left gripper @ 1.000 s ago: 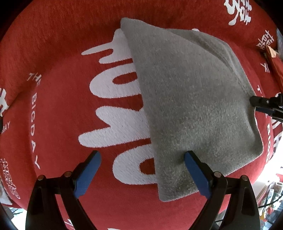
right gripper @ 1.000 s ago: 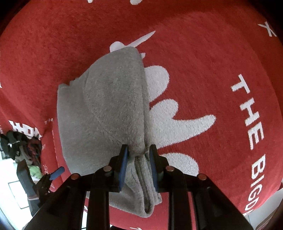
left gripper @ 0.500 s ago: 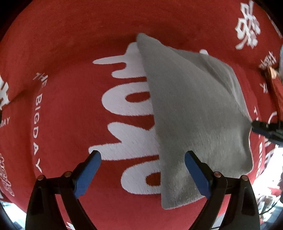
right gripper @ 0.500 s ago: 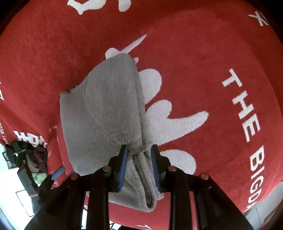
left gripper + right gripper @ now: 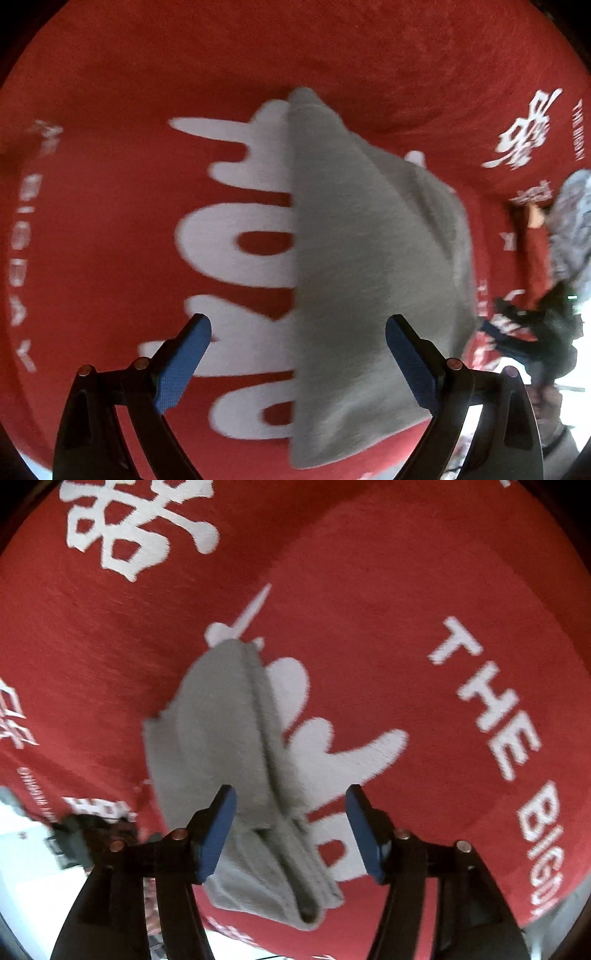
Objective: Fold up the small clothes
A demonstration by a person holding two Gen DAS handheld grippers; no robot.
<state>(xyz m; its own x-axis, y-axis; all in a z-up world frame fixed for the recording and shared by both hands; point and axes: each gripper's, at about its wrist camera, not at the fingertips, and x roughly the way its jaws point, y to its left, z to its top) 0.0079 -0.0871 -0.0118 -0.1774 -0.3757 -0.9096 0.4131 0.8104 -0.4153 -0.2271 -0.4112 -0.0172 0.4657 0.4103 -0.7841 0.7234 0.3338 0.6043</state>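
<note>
Grey folded cloth blurred, its near end cut off by the left gripper.

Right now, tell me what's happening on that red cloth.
A person working two hand-held grippers is folding a small grey fleecy garment on a red cloth with white lettering. The right gripper has its jaws opening, the folded edge lying between its pads untouched. The left gripper hangs open over the garment's near edge, gripping nothing.
</note>
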